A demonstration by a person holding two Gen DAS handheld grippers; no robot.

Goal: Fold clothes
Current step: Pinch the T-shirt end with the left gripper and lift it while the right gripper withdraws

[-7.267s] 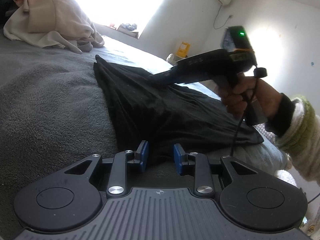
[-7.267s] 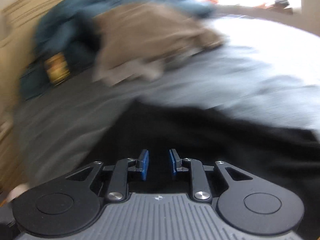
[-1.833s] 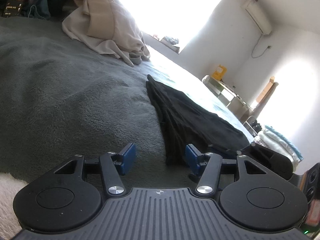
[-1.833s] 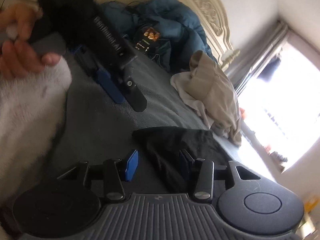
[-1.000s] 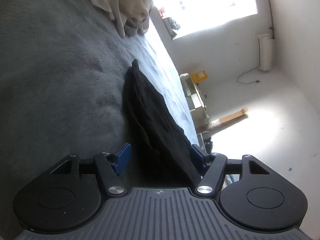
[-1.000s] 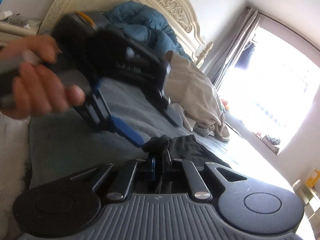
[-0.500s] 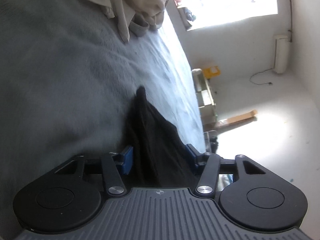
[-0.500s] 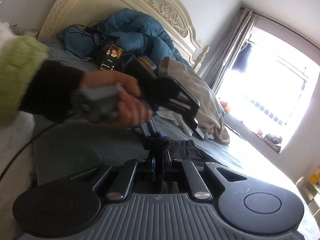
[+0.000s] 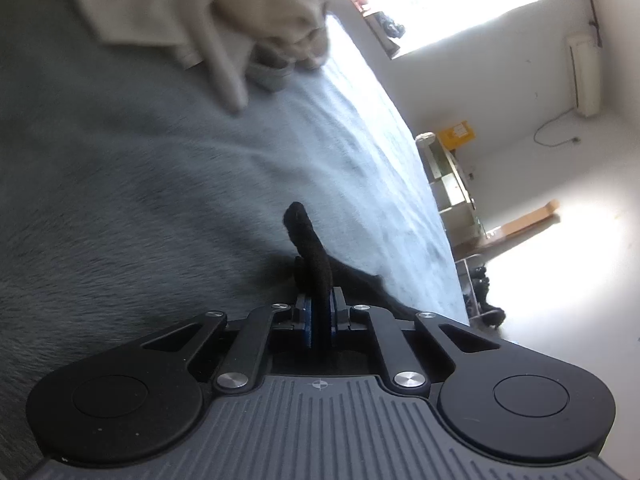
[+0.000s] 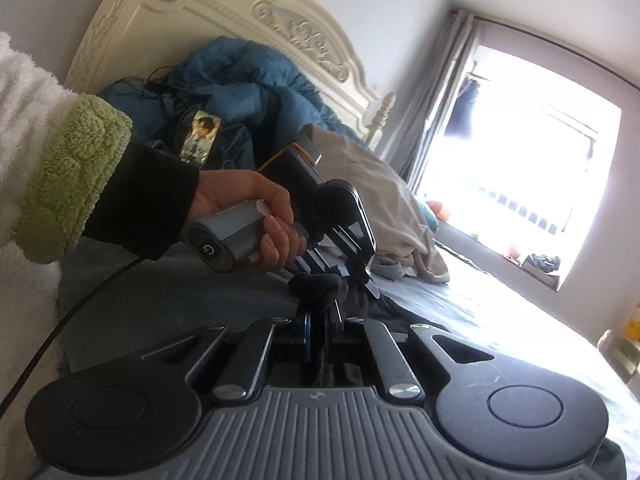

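A black garment (image 9: pixel 310 244) lies on the grey blanket (image 9: pixel 120 180) of a bed. In the left wrist view my left gripper (image 9: pixel 320 312) has its jaws closing tight, and the blue pads press on a corner of the cloth that sticks up between them. My right gripper (image 10: pixel 318 320) is shut on another bunched corner of the same black garment (image 10: pixel 316 286). The right wrist view shows the left gripper (image 10: pixel 356 272) just beyond that corner, held by a hand (image 10: pixel 256 220) in a green-cuffed sleeve. Most of the garment is hidden under the grippers.
A pile of beige clothes (image 9: pixel 224 12) lies further up the bed, in front of a blue duvet (image 10: pixel 240 92) and a cream headboard (image 10: pixel 224 12). A bright window (image 10: pixel 520 160) is on the right. Shelves (image 9: pixel 452 184) stand beside the bed.
My left gripper slid forward along the black garment and shut on its far corner. My right gripper stayed shut on its corner and rose slightly.
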